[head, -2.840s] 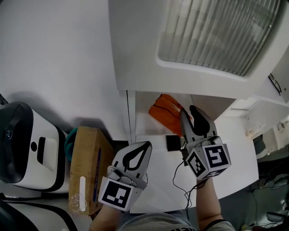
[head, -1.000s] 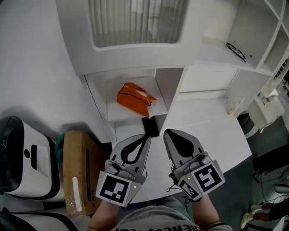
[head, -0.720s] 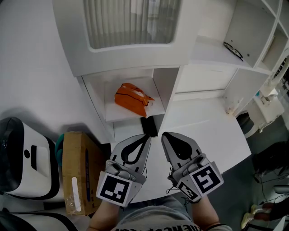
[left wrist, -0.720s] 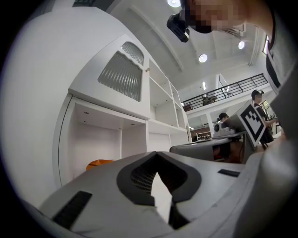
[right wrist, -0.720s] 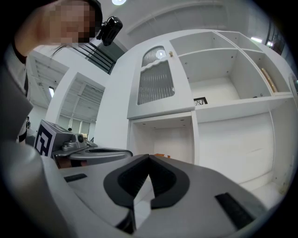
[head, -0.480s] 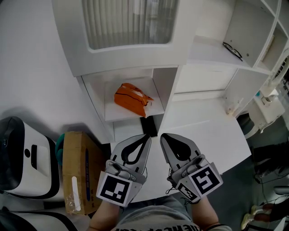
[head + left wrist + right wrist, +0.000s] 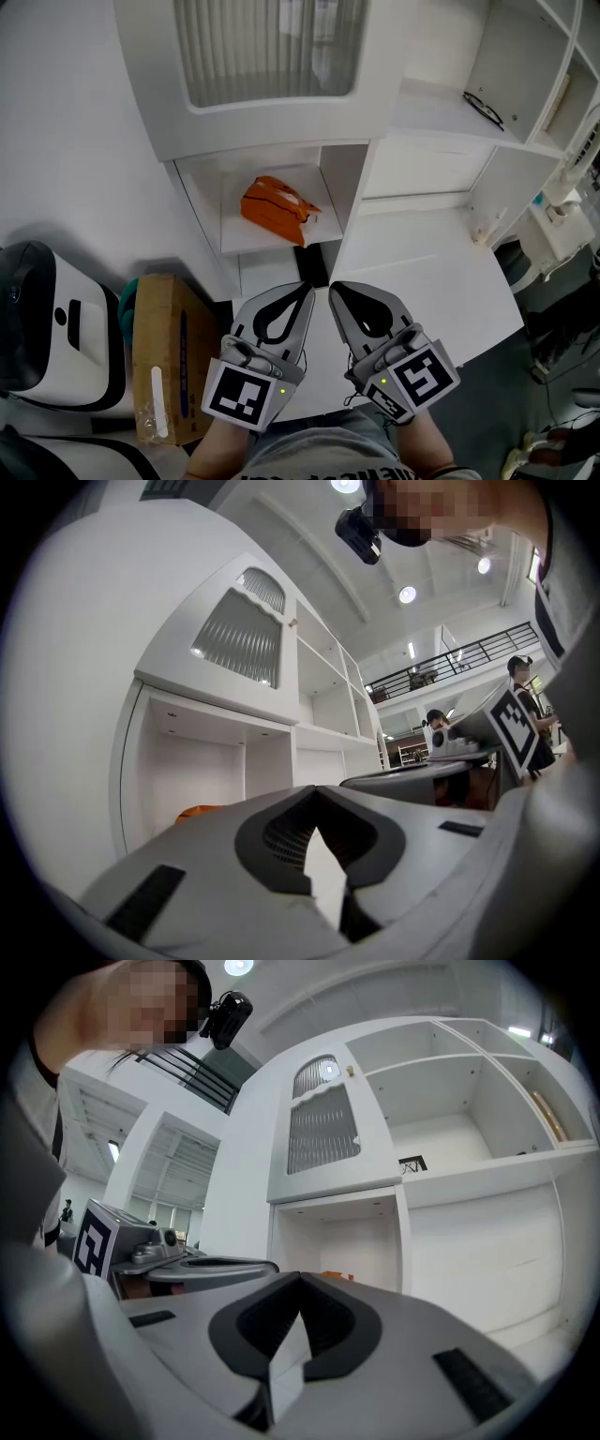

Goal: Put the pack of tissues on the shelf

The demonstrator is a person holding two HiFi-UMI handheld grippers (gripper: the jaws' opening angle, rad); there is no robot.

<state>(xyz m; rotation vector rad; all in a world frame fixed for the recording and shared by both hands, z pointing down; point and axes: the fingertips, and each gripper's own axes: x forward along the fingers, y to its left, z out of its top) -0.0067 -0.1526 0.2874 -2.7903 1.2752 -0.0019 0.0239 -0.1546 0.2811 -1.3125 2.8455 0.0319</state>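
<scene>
White shelving (image 7: 272, 127) fills your view. Its low open cubby (image 7: 236, 240) holds the orange pack of tissues (image 7: 277, 210), lying alone at eleven o'clock from your grippers. Your left gripper (image 7: 302, 289) and right gripper (image 7: 336, 291) point level, side by side, jaws closed on nothing. Cardboard box (image 7: 167, 356) at nine o'clock.

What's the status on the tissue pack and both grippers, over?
Both shut and empty: left gripper, right gripper, side by side. Orange tissue pack lying on the shelf, apart from both. Nothing in the way.
</scene>
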